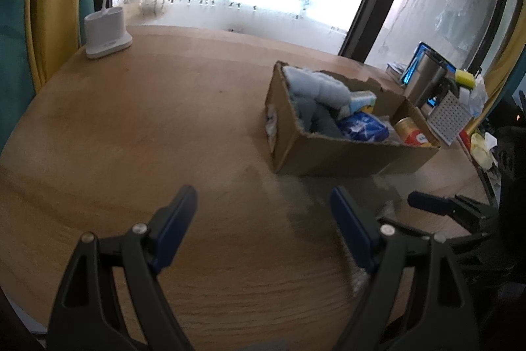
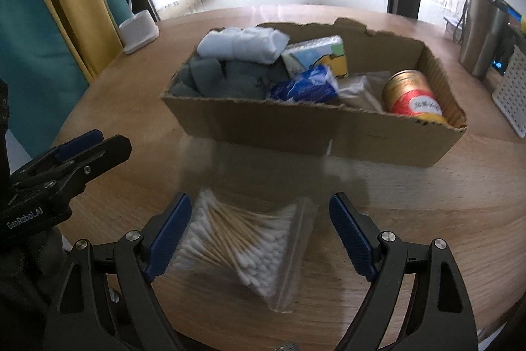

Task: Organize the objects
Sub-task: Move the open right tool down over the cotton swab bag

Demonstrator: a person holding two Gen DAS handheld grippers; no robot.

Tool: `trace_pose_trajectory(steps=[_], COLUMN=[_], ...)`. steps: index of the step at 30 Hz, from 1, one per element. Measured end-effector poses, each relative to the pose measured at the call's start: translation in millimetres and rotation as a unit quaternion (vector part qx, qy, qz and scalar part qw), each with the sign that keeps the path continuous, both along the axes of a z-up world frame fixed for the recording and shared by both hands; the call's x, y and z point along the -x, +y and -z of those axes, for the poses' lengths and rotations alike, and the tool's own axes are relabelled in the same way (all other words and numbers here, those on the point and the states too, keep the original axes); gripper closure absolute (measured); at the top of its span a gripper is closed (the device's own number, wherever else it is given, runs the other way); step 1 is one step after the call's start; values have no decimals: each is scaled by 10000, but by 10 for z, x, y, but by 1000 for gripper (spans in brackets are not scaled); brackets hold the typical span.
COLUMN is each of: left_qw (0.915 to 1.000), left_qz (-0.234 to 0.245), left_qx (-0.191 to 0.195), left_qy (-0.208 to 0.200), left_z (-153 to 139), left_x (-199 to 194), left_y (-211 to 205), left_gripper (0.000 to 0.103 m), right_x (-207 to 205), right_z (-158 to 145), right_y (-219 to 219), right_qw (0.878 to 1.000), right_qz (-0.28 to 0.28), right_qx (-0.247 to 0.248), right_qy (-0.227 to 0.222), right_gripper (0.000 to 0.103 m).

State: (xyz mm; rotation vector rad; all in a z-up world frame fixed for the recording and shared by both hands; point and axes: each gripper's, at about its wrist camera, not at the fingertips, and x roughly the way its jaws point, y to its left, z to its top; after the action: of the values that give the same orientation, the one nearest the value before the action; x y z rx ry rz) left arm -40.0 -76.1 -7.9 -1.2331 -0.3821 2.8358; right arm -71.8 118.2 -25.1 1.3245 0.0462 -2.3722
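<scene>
Cardboard box (image 2: 296, 134) already held most items; bag of cotton swabs (image 2: 243, 249) remained near the table (image 2: 427, 203) front edge, unpacked. Right gripper (image 2: 259, 232) gaped around it, left gripper (image 1: 263, 219) gaped empty.

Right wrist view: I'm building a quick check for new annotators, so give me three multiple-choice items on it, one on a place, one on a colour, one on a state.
1. Where does the bag of cotton swabs lie?
A. inside the cardboard box
B. on the table in front of the cardboard box
C. on the lamp base

2. What colour is the rolled cloth at the back left of the cardboard box?
A. white
B. red
C. yellow

3. How does the right gripper stand?
A. shut on the bag
B. shut on nothing
C. open, with the bag between its fingers

Key: 1 B, the bag rests on the wooden table, outside the box. 2 A, the cloth is white, above grey cloth. 3 C, the right-hand finger stands clear of the bag, so nothing is clamped.
</scene>
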Motion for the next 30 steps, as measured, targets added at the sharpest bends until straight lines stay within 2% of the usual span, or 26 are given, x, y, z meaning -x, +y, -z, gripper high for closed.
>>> trace_pose_trajectory(steps=[9,18,24,30], left_qw=[9998,9998,9996,9993], left_qz=[-159,4,69,233], left_qx=[26,133,119,147], left_qy=[-153,-157,-234,-265], left_z=[97,81,106,104], left_x=[-28,28,65,102], left_y=[-110,26,97,208], left_gripper=[19,19,19,19], right_x=[0,2,-12,30], right_z=[181,278,278,266], right_y=[-135,-81,15,305], right_qw=[9995,9991,9995,9992], right_qz=[-167,-215,-116,224], right_qx=[-149,-100,-188,-322], right_qy=[-240,-364,-242,-123], right_gripper=[15,15,15,15])
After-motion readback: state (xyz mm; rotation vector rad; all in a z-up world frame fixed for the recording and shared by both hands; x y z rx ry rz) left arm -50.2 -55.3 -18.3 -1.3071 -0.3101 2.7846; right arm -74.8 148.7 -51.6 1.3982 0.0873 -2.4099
